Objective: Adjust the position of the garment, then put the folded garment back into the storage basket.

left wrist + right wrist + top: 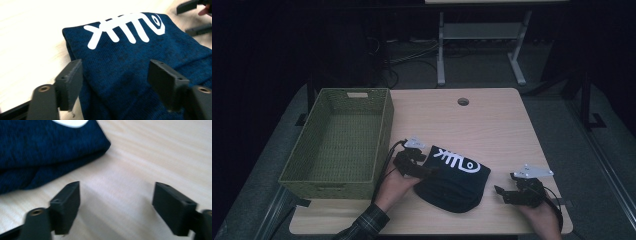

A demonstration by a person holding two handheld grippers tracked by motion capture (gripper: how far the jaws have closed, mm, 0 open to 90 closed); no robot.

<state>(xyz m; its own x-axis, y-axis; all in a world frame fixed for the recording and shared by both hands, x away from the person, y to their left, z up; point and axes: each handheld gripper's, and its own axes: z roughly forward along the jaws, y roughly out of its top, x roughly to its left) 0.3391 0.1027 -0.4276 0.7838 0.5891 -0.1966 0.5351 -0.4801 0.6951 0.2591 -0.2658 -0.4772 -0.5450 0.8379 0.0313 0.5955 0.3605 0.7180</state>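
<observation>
A folded dark blue cloth [454, 182] with a white fishbone print lies near the table's front edge; it appears close up in the left gripper view [140, 55]. My left gripper [428, 172] is at the cloth's left edge and stands open [116, 76]. Its jaws are wide apart over the fabric, and the pads are not pressing on it. My right gripper [501, 192] is open to the right of the cloth, with bare tabletop between its jaws [116, 197]. A corner of the cloth [50, 152] lies beyond them. The right gripper [195, 17] also shows far off in the left gripper view.
A green woven basket [382, 130], empty, stands at the table's left side, close to my left hand. The light wooden table [492, 125] has a round cable hole [463, 101] near its far edge. A desk frame [482, 45] stands on the floor beyond.
</observation>
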